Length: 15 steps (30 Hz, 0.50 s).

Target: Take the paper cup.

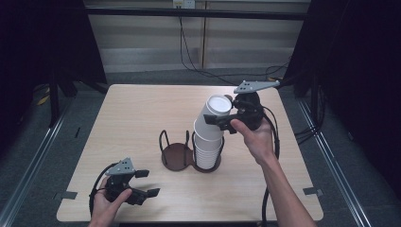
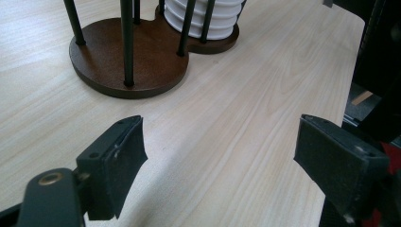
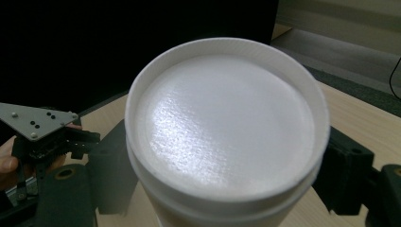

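Top cup (image 1: 213, 115) is pinched by our right gripper (image 1: 222, 120), tilted, not yet off the stack (image 1: 208, 150); left gripper (image 1: 144, 182) rests spread.

One bench (image 1: 142, 113); one dark wooden cup holder (image 1: 176, 156) with two round bays, each ringed by thin black posts; one stack of white paper cups (image 1: 208, 149) in its right bay, their number too close-packed to count; one upturned white cup (image 1: 215, 113) on top; two tools, a left tool (image 1: 147, 183) and a right tool (image 1: 218, 122).
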Tool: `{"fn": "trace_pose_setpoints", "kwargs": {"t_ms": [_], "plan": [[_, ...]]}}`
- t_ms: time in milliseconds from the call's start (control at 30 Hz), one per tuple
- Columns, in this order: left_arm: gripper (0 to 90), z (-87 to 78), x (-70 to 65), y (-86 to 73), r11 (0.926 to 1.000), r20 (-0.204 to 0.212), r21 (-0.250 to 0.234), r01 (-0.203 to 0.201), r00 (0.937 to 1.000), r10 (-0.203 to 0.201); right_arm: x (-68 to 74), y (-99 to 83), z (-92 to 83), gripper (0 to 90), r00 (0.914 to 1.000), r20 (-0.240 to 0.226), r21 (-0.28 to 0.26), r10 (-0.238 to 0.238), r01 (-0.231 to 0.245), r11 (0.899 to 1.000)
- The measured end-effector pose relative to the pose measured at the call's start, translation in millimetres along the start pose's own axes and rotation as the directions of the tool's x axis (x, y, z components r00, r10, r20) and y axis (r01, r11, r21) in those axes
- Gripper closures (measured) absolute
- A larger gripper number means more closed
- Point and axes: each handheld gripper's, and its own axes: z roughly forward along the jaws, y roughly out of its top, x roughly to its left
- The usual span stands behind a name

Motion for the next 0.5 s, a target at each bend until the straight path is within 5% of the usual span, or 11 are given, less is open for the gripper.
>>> {"fn": "trace_pose_setpoints", "kwargs": {"t_ms": [500], "plan": [[16.8, 0.0, 0.4, -0.6, 0.9999, -0.014, 0.009, 0.009, 0.9999, -0.009, -2.5, 1.5, -12.6, 21.8, 0.9995, -0.003, -0.057, 0.031, -0.031, 0.998]]}}
